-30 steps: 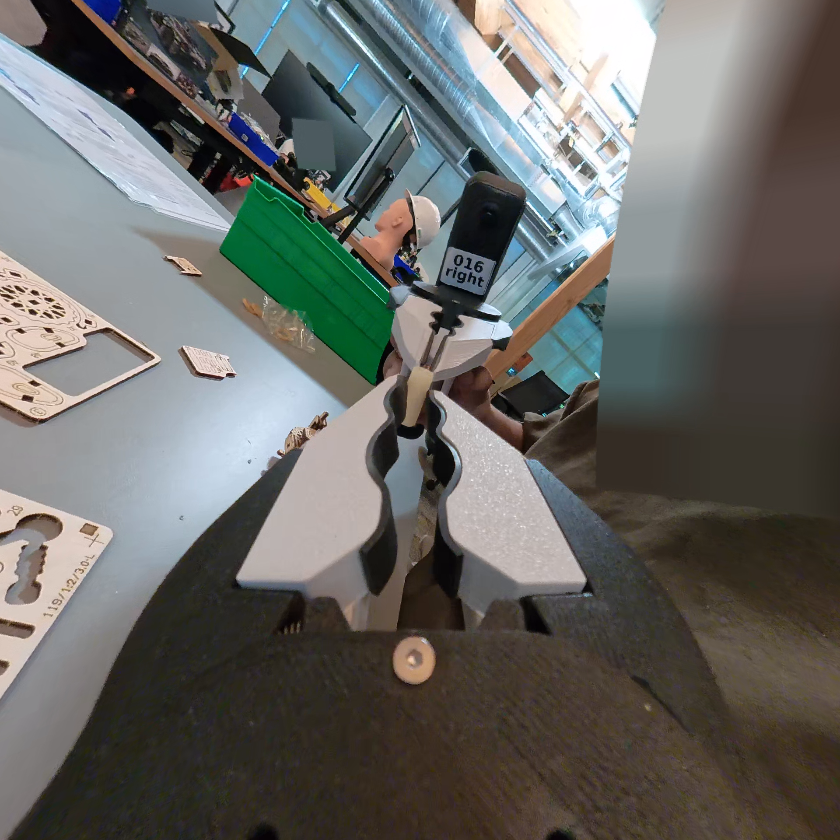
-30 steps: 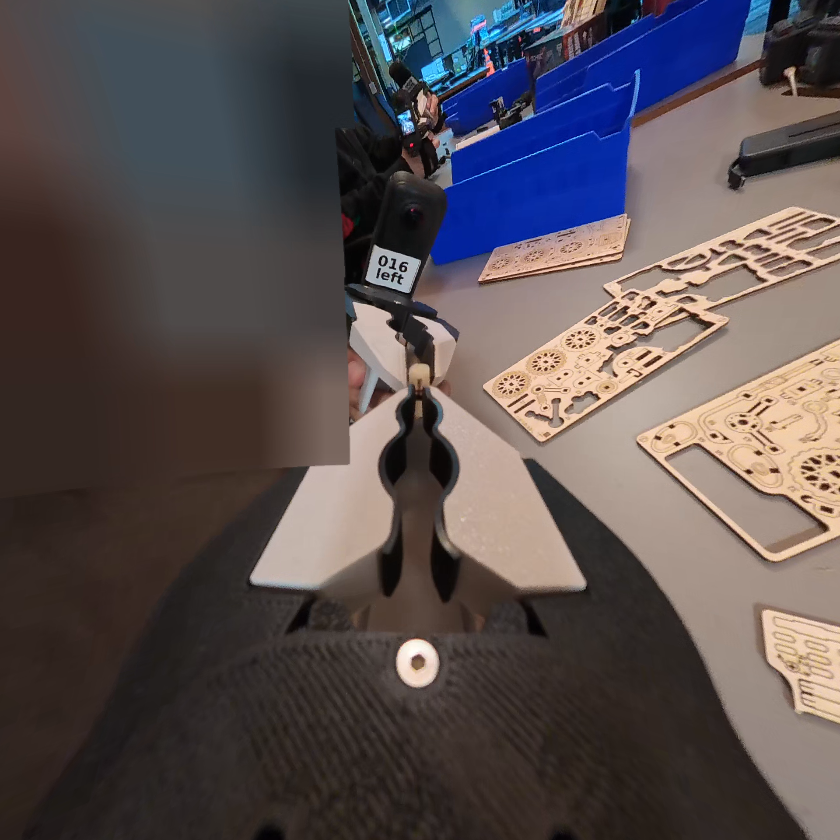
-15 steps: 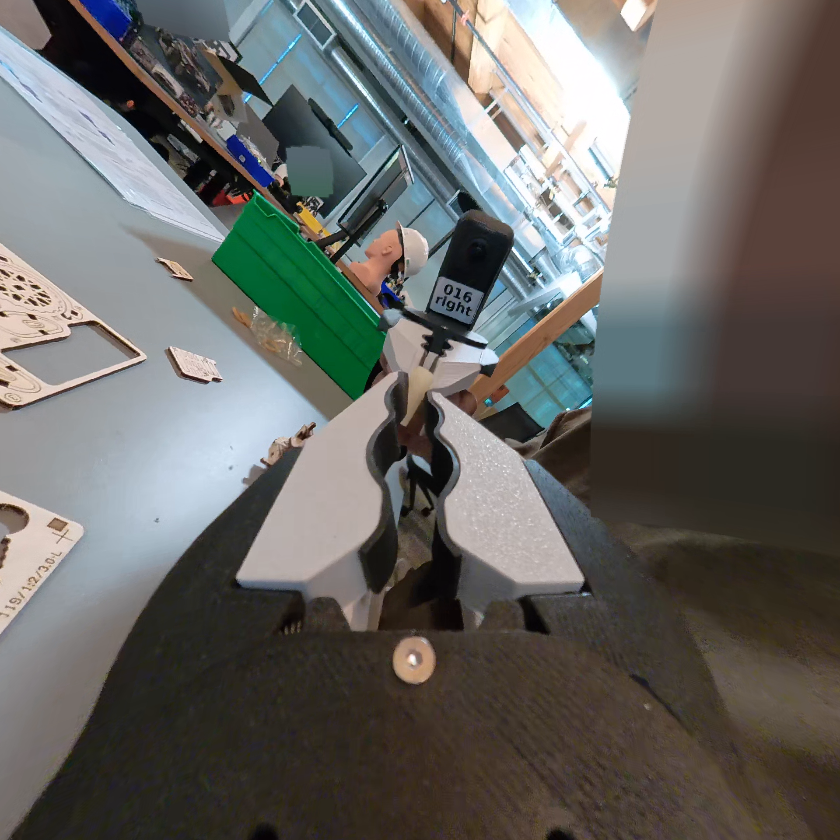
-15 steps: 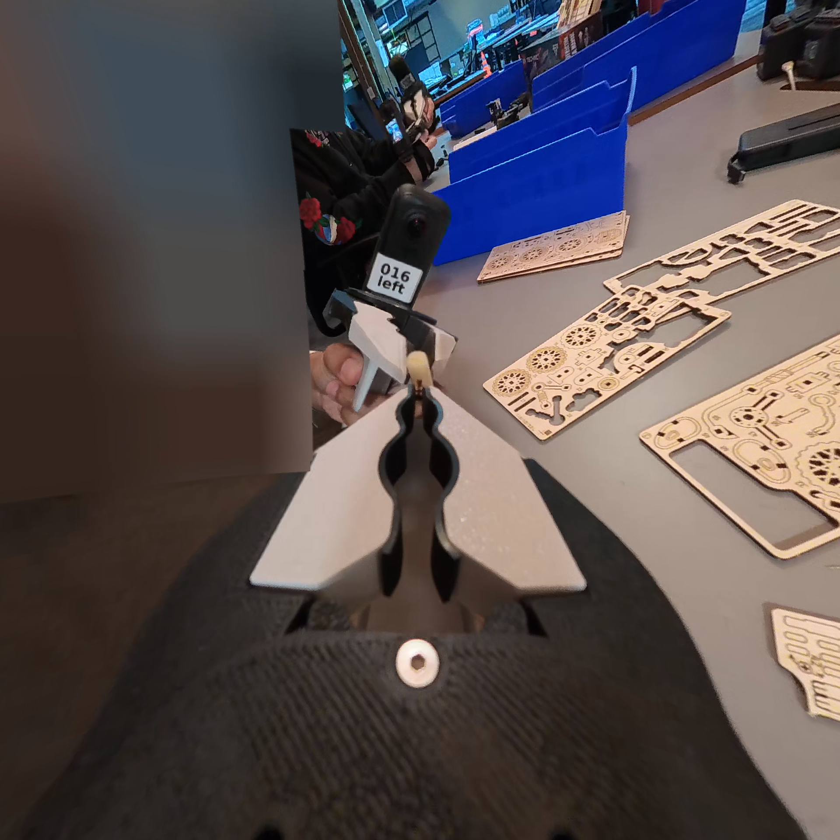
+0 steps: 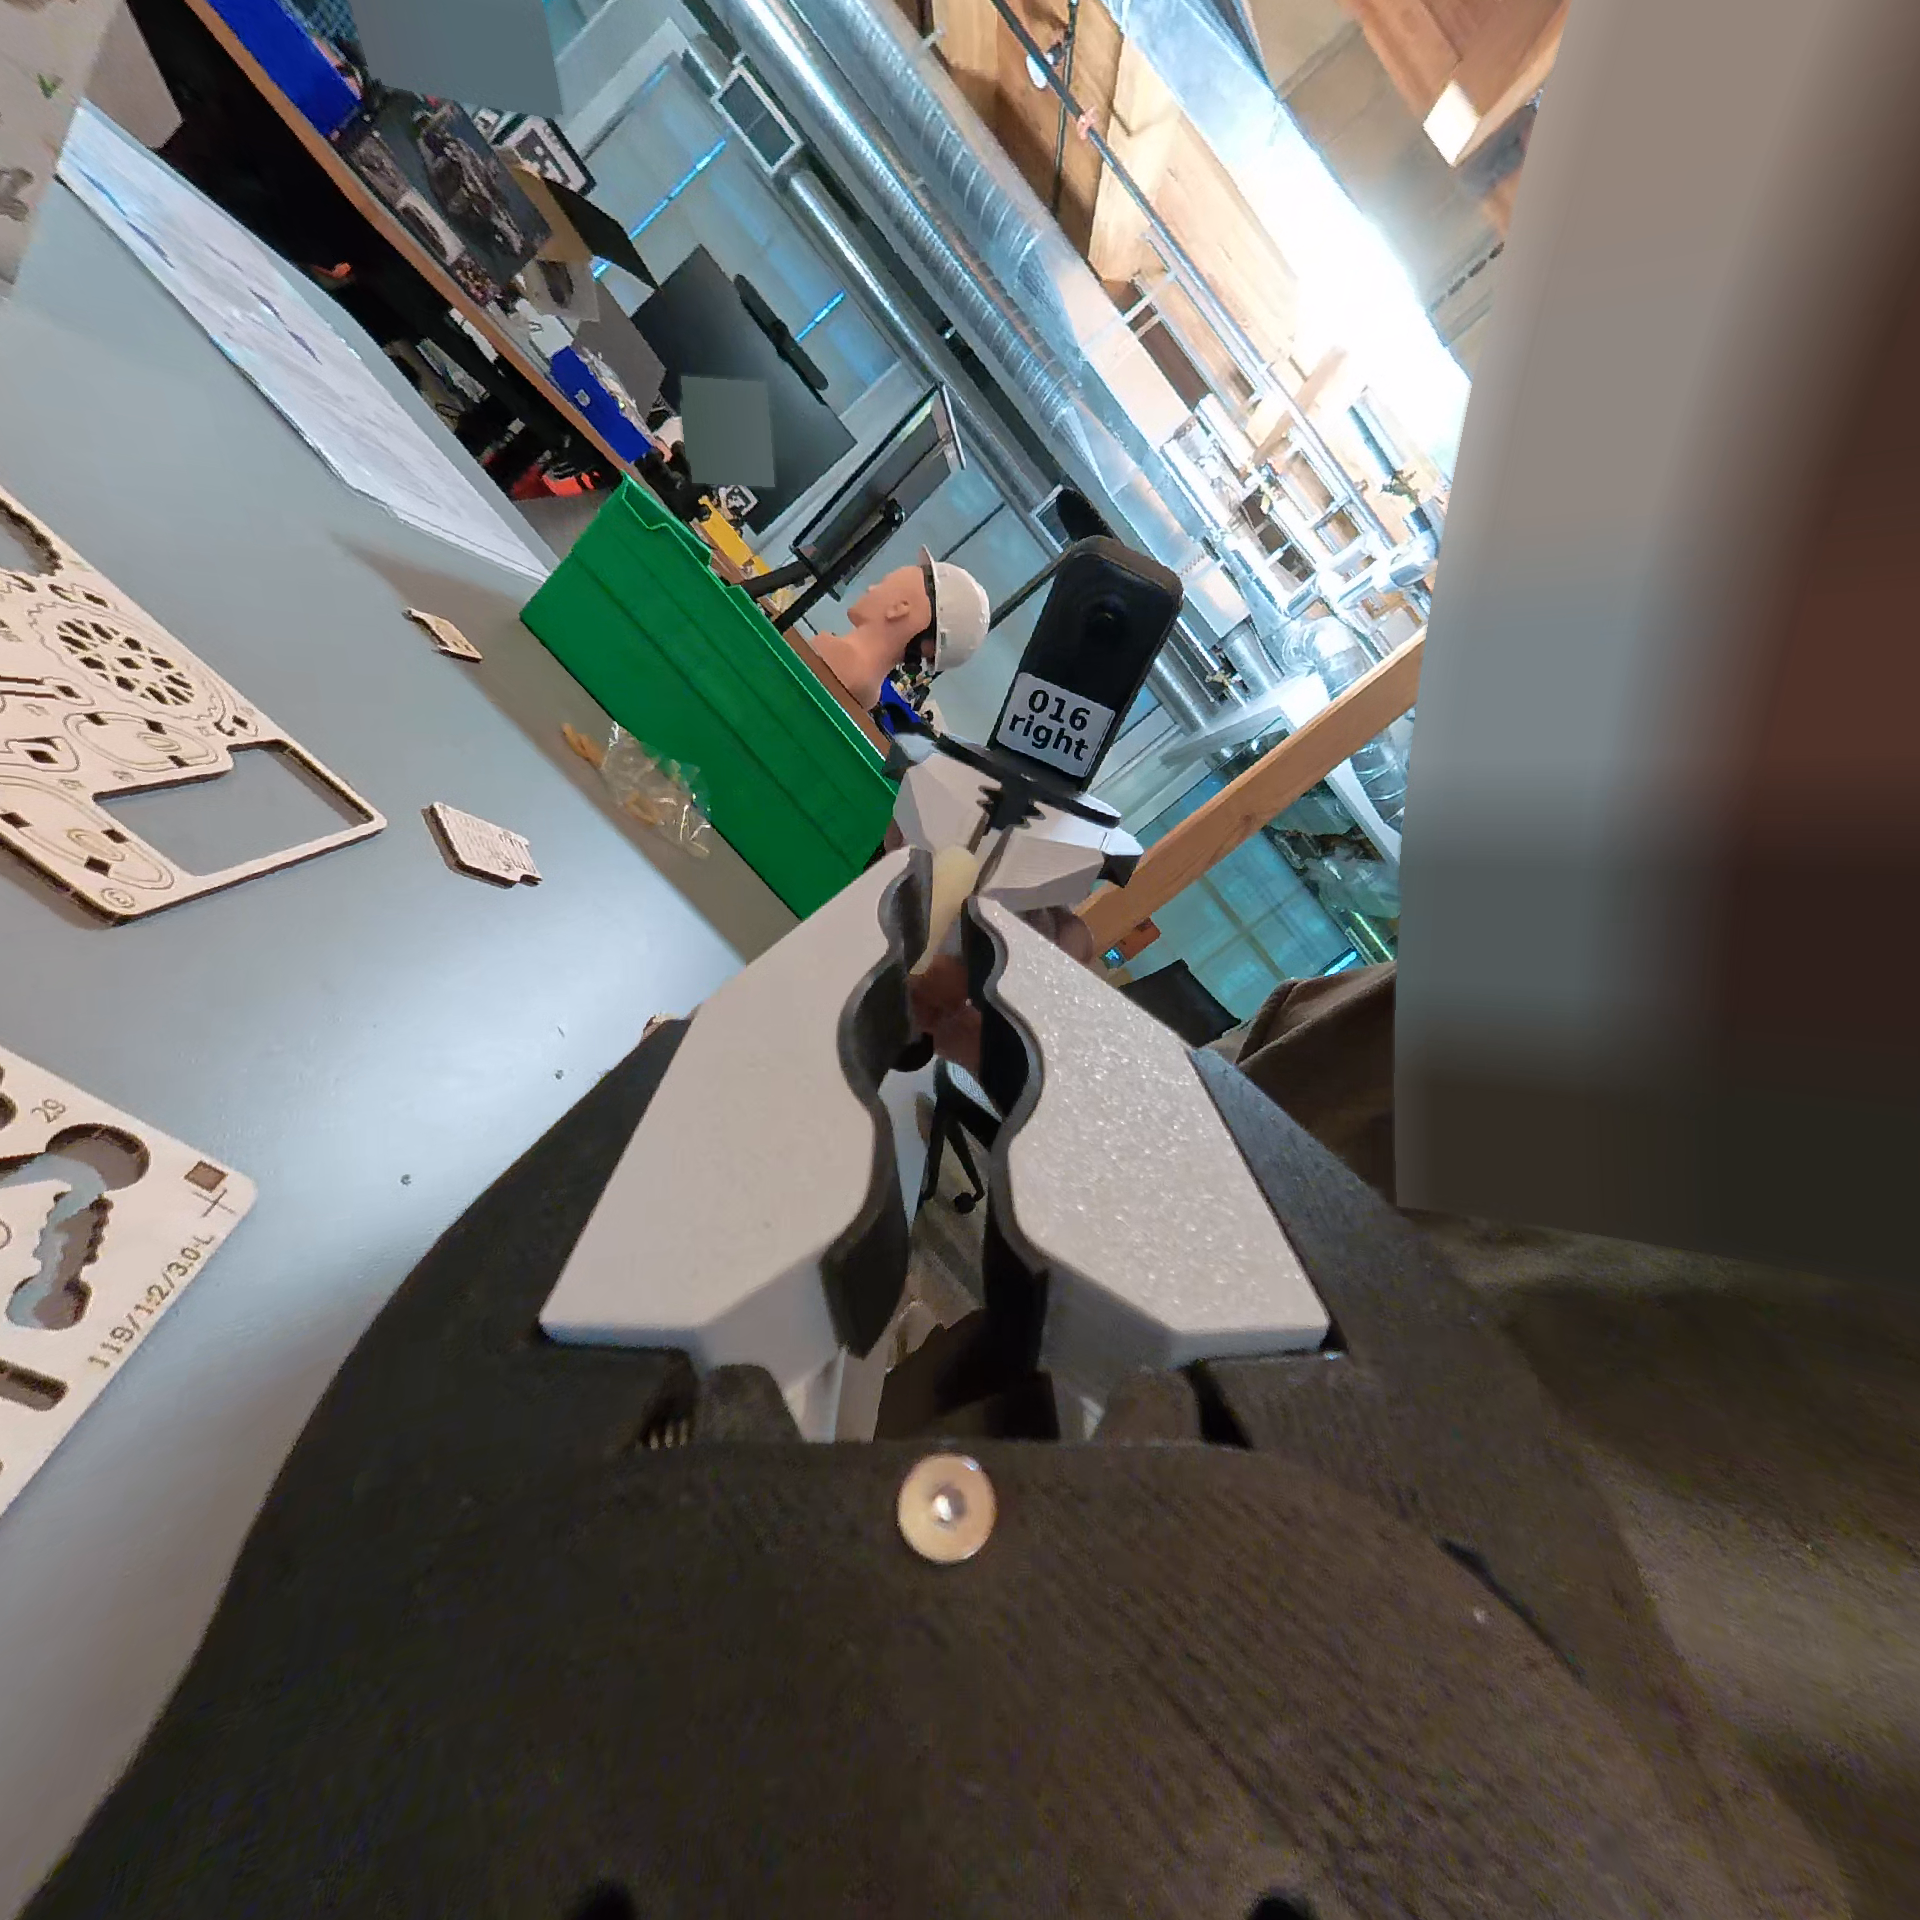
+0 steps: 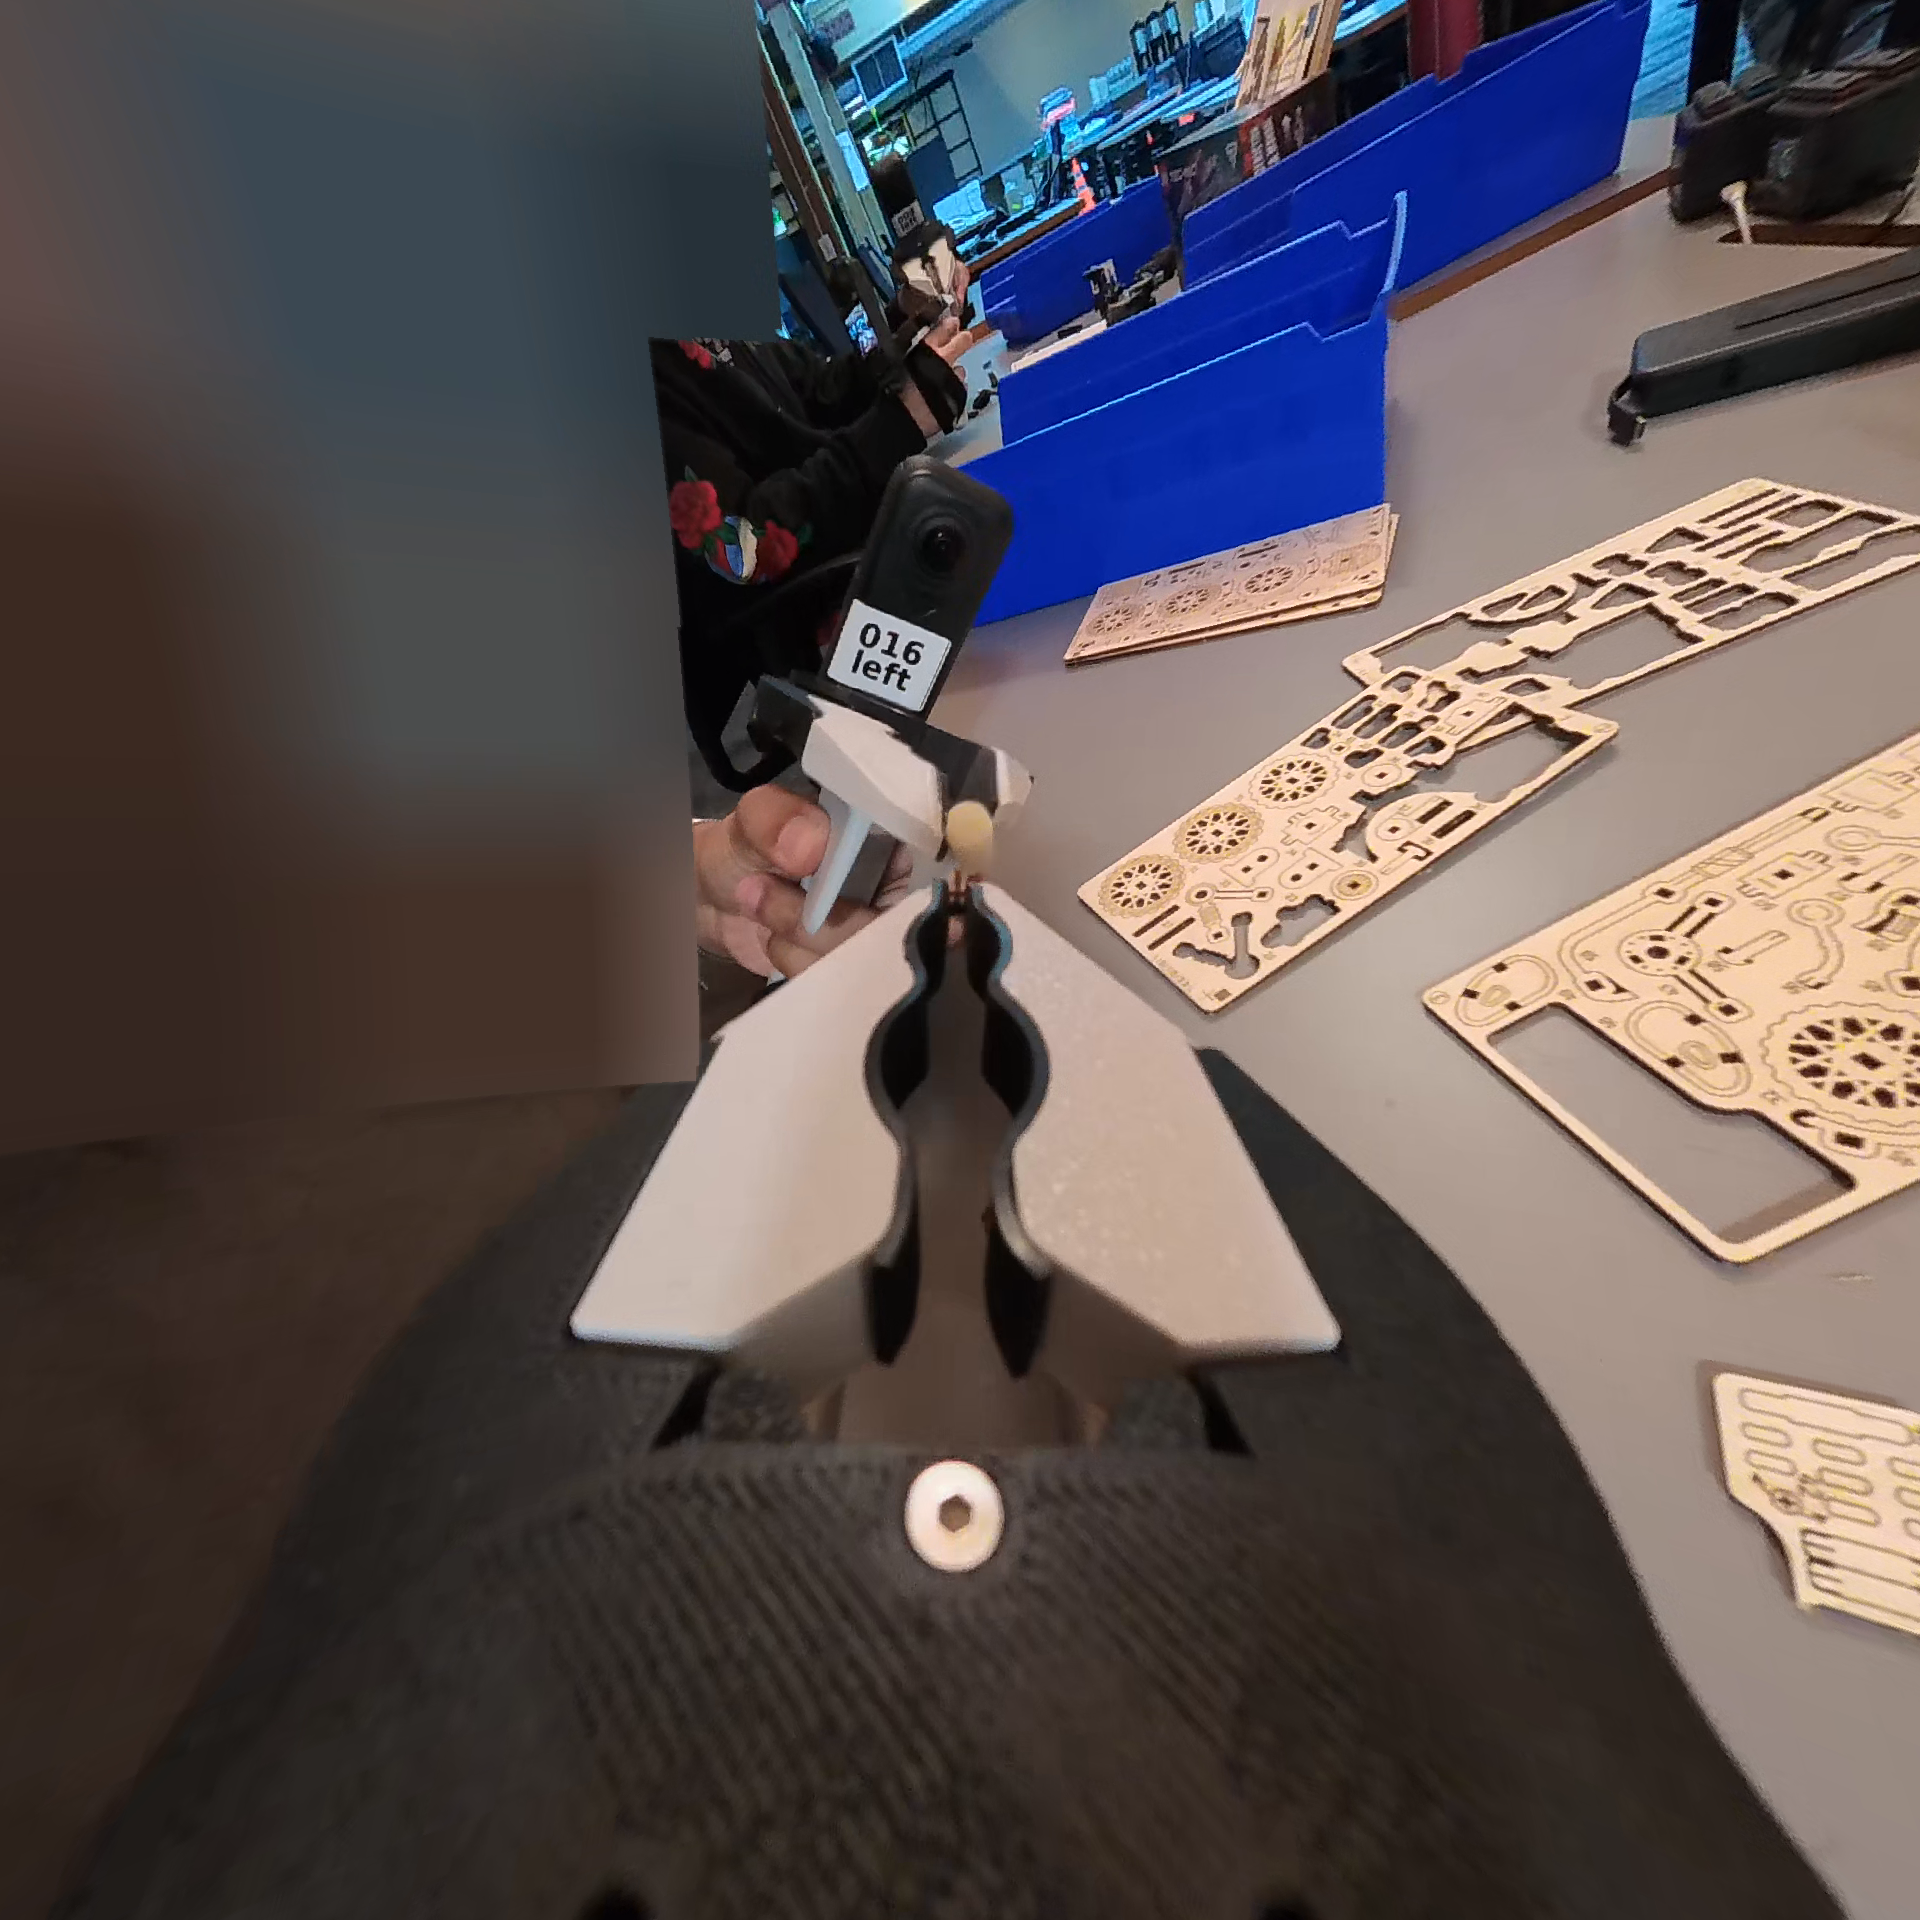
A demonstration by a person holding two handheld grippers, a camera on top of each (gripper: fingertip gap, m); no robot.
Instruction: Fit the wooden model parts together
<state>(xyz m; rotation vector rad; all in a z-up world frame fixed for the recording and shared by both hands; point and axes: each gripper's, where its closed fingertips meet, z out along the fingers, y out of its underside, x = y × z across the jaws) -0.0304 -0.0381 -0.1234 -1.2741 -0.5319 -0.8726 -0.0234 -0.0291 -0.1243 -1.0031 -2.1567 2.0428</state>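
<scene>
The left claw (image 5: 951, 904) is held above the desk (image 5: 343, 997), its jaws nearly closed at the tips around a pale wooden piece (image 5: 948, 883) that sticks out just past them. In the right wrist view the same piece (image 6: 968, 831) is seen as a small rounded cream knob at the front of the left claw (image 6: 961, 831), which is gripped from below by a hand (image 6: 764, 883). The right claw (image 6: 958, 914) is drawn narrow, and something thin and small is pinched at its very tips; what it is cannot be told. The two claws are pointed at each other, tip close to tip, with the wooden piece just beyond the right claw's tips. Flat wooden sheets with cut-out gears (image 6: 1340, 831) are spread on the desk to the right, and a stack of sheets (image 6: 1236, 597) is laid beside a blue bin (image 6: 1195, 488). A green bin (image 5: 707, 717) and a small loose wooden tile (image 5: 480, 844) are seen in the left wrist view.
</scene>
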